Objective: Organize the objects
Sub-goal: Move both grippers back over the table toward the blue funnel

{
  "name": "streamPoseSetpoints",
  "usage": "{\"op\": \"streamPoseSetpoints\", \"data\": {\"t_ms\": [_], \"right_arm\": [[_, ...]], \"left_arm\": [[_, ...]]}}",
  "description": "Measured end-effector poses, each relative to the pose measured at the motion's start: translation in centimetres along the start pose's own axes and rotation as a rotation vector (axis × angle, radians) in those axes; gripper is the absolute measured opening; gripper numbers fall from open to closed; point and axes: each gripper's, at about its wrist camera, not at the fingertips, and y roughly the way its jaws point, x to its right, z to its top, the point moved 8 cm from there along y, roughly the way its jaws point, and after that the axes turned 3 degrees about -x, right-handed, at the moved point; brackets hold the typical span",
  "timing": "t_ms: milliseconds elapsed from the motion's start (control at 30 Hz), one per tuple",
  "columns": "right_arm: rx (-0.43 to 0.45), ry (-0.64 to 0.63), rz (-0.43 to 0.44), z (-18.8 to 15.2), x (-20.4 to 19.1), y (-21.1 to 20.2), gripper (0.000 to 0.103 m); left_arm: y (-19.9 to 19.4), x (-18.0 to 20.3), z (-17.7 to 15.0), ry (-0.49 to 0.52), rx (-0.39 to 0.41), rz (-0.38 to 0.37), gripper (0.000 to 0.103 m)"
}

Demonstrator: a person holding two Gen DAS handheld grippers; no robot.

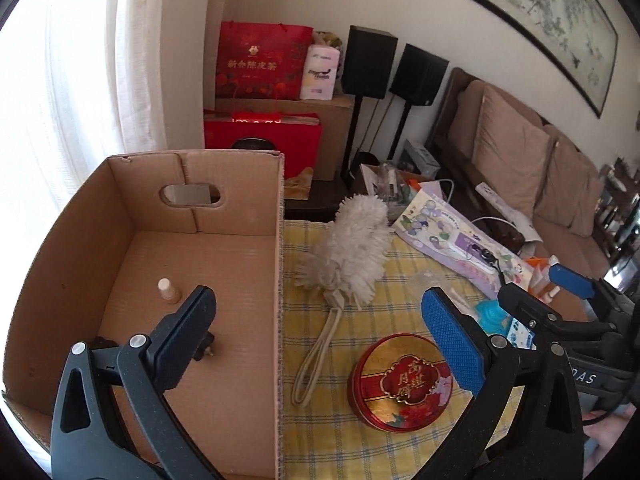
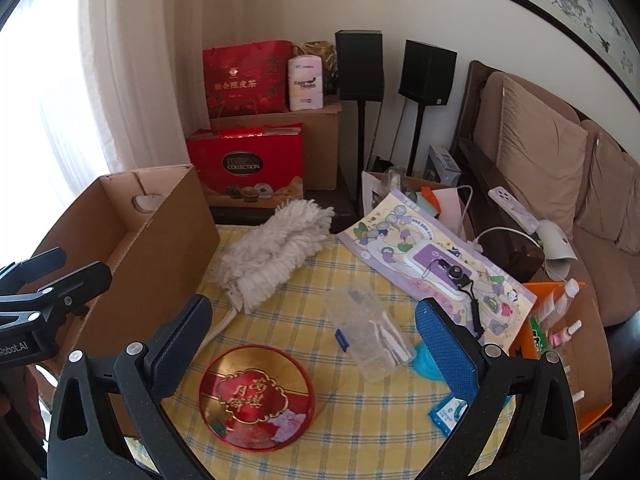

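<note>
Both tools agape — round tin [image 2: 257, 396] beside cardboard box [image 1: 200, 280].

Readable text, both wrist views

Red gift bag [image 2: 248, 80] on the back carton: gold "新会陈皮茶". Red gift box [image 2: 245, 166] below it: oval label ending "COLLECTION", the line above too blurred to read. Round red-gold tin [image 2: 256, 396] on the checked cloth: "月饼" plus two smaller characters, unclear. White pack [image 2: 306, 83] beside the bag: dark script, not legible. Left gripper [image 2: 56, 276] body in the right view: "Robot.AI". Right gripper [image 1: 536, 292] body in the left view: partial "DAS". Purple illustrated pack [image 2: 436, 256]: print too small.
</note>
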Motion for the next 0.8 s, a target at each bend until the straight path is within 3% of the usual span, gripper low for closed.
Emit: {"op": "streamPoseSetpoints", "data": {"t_ms": [467, 800], "right_arm": [[-0.026, 0.08, -0.048, -1.9, 6.9, 0.2, 0.103], [-0.047, 0.126, -0.072, -3.4, 10.7, 0.6, 0.103]], "left_arm": [[2.3, 5.5, -0.1, 0.057, 0.002, -0.062, 0.103], [5.4, 10.4, -1.6, 0.163, -0.041, -0.101, 0.103]]}}
